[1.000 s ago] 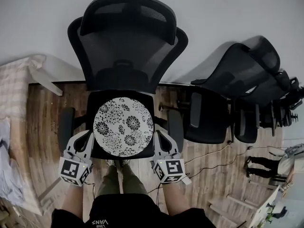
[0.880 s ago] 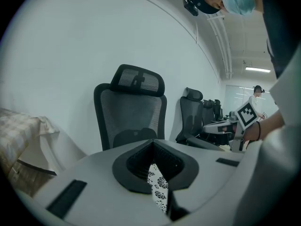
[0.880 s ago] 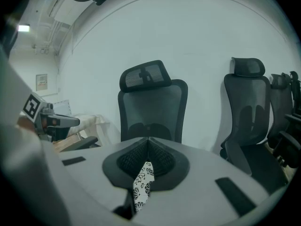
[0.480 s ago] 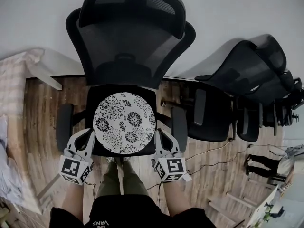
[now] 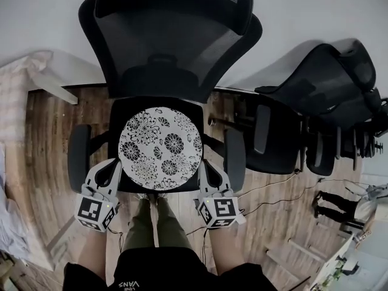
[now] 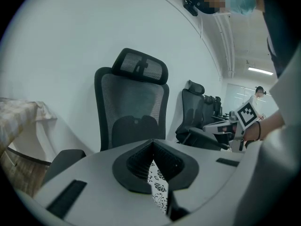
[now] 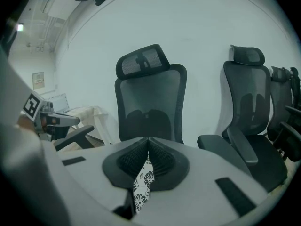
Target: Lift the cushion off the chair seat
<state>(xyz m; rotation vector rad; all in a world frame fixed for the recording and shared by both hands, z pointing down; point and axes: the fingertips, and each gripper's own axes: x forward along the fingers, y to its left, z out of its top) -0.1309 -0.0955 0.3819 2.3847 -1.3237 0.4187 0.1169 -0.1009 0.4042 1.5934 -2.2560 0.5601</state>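
Observation:
A round cushion (image 5: 160,148) with a black-and-white flower print lies level over the black chair seat (image 5: 116,123) of a mesh-backed office chair (image 5: 170,35); whether it touches the seat I cannot tell. My left gripper (image 5: 116,168) is shut on its left front edge. My right gripper (image 5: 203,166) is shut on its right front edge. In the left gripper view the printed cushion (image 6: 159,187) edge is pinched between the closed pads of the left gripper (image 6: 153,159). The right gripper view shows the same: cushion (image 7: 141,185) fabric clamped in the right gripper (image 7: 148,157).
The chair's armrests (image 5: 79,156) (image 5: 234,150) flank both grippers. A row of other black office chairs (image 5: 315,102) stands to the right. A cloth-covered table (image 5: 30,77) is at the left. Cables (image 5: 273,193) run over the wooden floor.
Both grippers have sunk together with the cushion held between them, closer to the seat. The chair's back fills more of the head view.

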